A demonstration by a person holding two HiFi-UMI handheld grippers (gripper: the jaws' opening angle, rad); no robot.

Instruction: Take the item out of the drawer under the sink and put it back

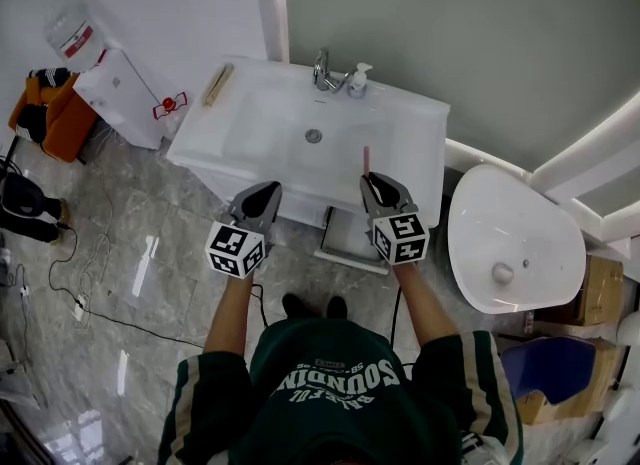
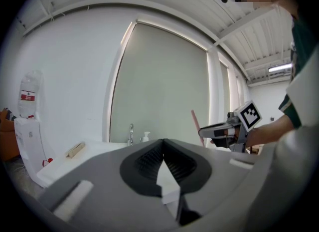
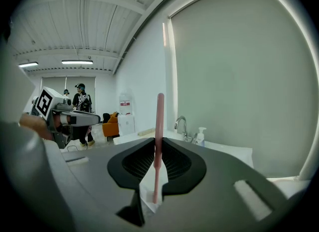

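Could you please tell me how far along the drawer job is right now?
Done: the drawer under the sink stands open and the pink stick is out of it. In hand: the right gripper clamps the stick upright; the left gripper is shut and empty. Left: putting the stick back, then probably closing the drawer.

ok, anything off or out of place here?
Nothing spilled or damaged. Two things stand out: the drawer under the sink is pulled open, and the right gripper holds a thin pink stick upright above the sink's front edge, jaws clamped on its lower end.
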